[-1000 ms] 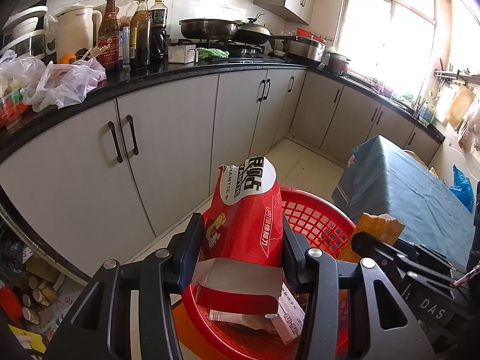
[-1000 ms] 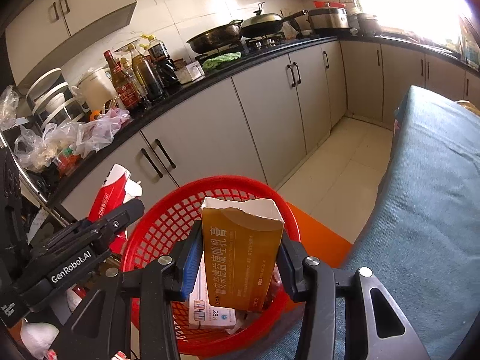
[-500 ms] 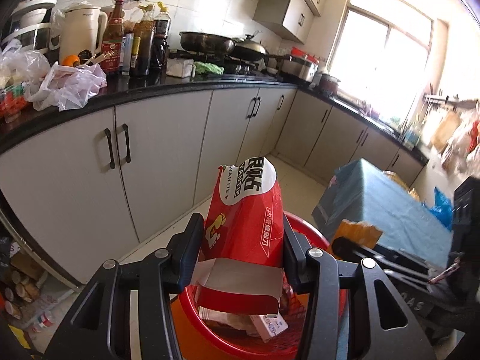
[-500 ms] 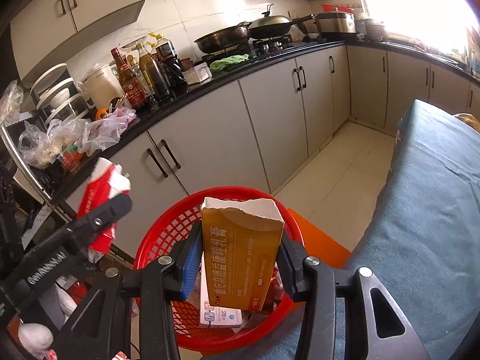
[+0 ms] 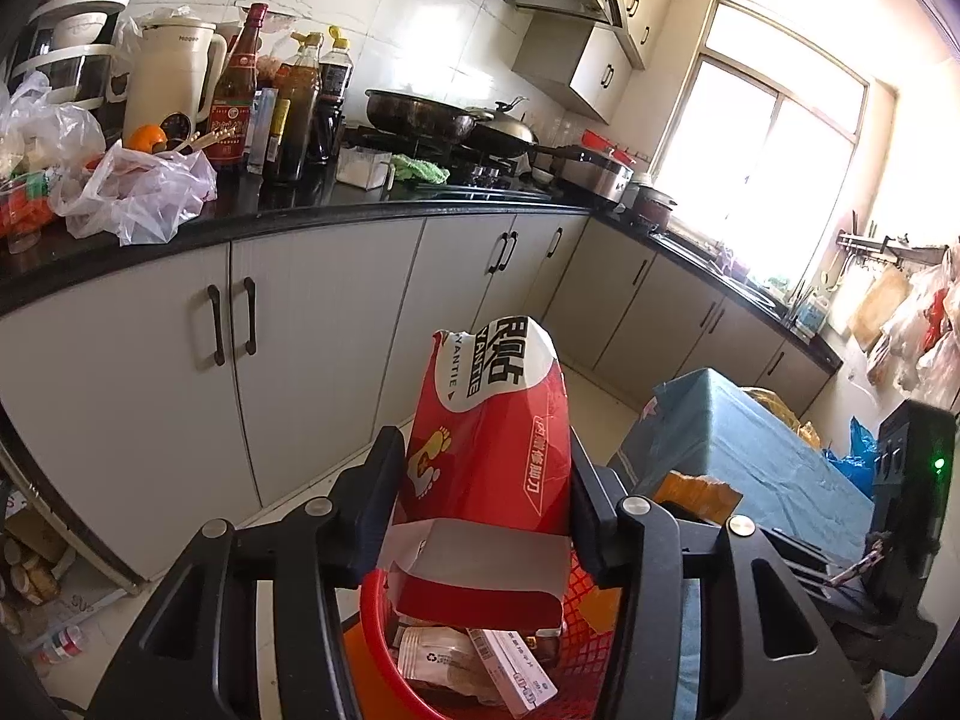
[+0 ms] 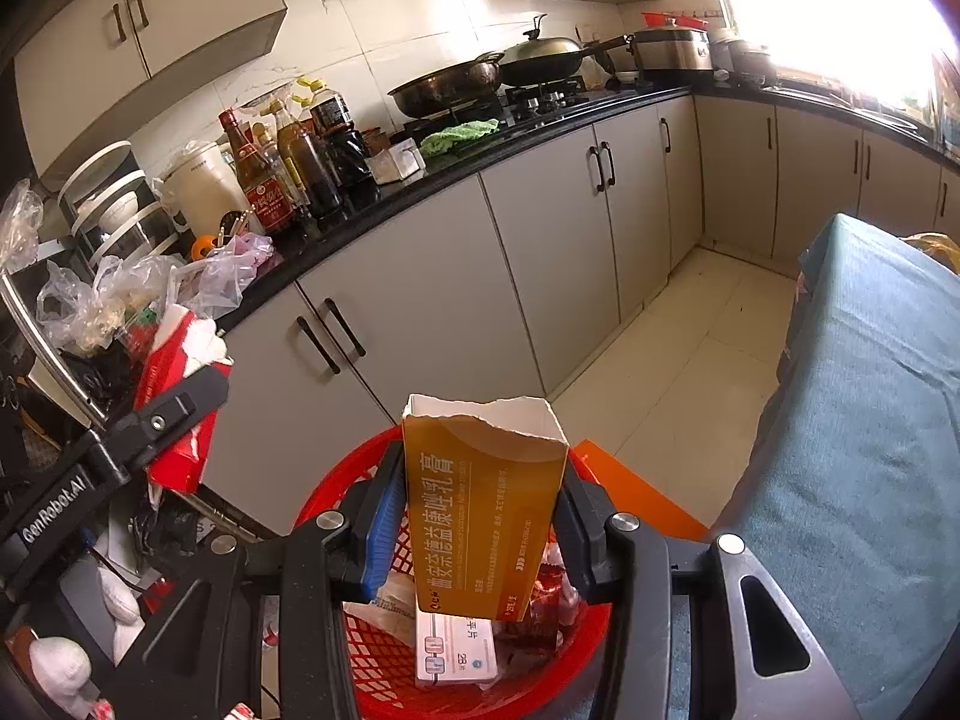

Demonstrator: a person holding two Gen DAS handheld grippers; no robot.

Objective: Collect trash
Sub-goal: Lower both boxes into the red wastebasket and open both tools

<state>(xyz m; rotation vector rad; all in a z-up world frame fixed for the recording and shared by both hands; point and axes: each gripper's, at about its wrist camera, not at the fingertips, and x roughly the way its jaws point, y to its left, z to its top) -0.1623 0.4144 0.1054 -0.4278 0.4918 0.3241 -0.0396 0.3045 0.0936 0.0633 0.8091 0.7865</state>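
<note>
Two cartons, red carton and orange carton, stand upright.

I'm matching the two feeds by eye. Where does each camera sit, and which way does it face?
Left wrist: sits on the left tongs, looking along them, tilted down, at the red carton they grip above the red basket; the other tongs show at right.
Right wrist: sits on the right tongs, tilted down at the orange box they grip over the basket; the left tongs appear at left.
Shared: basket, counter, blue-covered table.
</note>
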